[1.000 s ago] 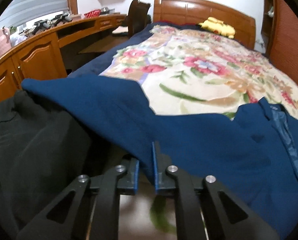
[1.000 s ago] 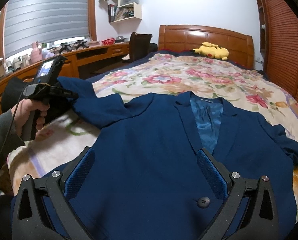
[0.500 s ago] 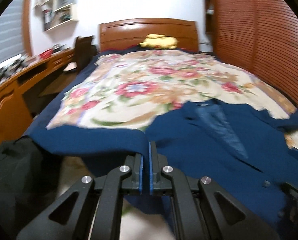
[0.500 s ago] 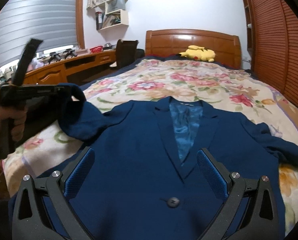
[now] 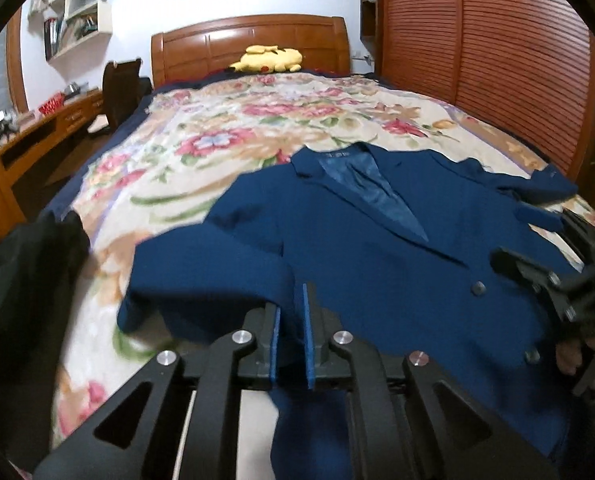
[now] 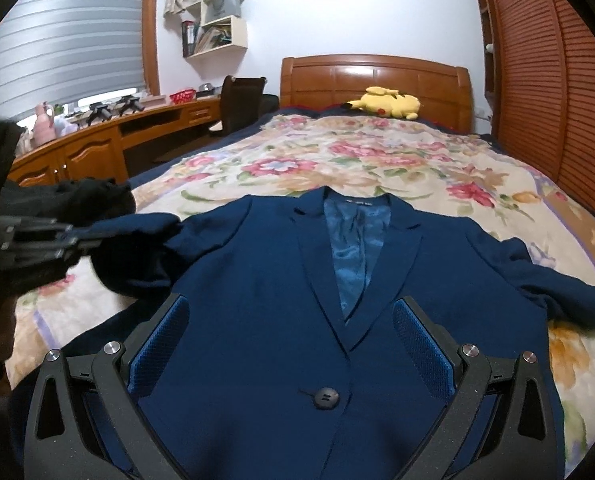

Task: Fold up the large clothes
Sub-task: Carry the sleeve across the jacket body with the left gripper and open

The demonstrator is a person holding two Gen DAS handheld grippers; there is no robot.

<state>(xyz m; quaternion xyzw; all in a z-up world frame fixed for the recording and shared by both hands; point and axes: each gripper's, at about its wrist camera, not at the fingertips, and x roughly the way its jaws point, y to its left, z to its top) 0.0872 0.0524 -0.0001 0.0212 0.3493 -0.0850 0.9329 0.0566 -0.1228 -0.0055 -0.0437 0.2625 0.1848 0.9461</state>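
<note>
Jaws of the left gripper were easing apart around the blazer's sleeve at lower centre; the right gripper hung wide over the jacket, bottom centre on the bed. Sleeve best released flat across the chest.

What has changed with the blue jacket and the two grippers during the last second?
The left gripper carried the jacket's sleeve from the bedside in over the blue jacket. Its jaws, clamped on the sleeve before, are now opening, with the fabric still between them. The right gripper stayed wide open over the jacket front, holding nothing. The jacket's body, the floral blanket and the yellow plush toy did not move.
</note>
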